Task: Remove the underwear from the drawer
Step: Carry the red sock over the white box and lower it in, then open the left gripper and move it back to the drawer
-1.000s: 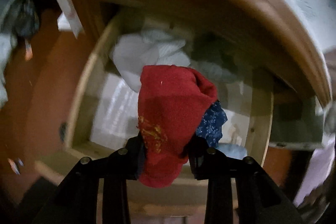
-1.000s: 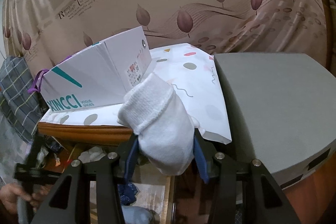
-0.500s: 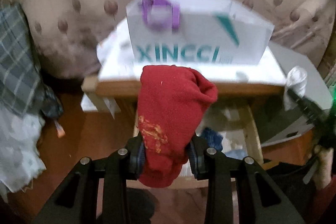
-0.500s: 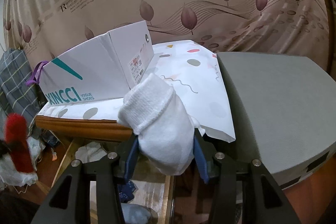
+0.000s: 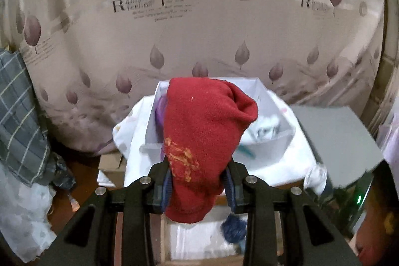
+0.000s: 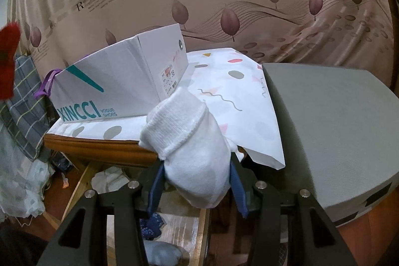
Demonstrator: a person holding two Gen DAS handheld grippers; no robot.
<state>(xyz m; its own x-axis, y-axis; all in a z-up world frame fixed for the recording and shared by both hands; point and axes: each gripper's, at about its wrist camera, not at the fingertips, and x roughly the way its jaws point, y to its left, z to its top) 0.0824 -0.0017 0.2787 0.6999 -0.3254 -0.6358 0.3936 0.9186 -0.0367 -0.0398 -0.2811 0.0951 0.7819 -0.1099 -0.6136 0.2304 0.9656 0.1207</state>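
Note:
My left gripper [image 5: 198,187] is shut on a red knitted garment [image 5: 203,136] with a yellow mark, held high above the open wooden drawer [image 5: 164,241]; the garment also shows at the far left of the right wrist view [image 6: 8,59]. My right gripper [image 6: 197,187] is shut on a white knitted garment [image 6: 190,153], held just in front of the table's edge above the drawer [image 6: 77,181]. A dark blue patterned piece [image 6: 150,224] and a pale grey piece [image 6: 162,253] lie in the drawer.
A white XINCCI shoe box [image 6: 119,89] stands open on the table's spotted cloth [image 6: 224,91]. A grey block [image 6: 329,126] lies to the right. Leaf-print curtain [image 5: 199,16] hangs behind. Plaid fabric [image 5: 17,116] hangs at the left.
My left gripper has risen with the red garment from over the drawer to above the table, now looking into the shoe box. My right gripper has barely moved.

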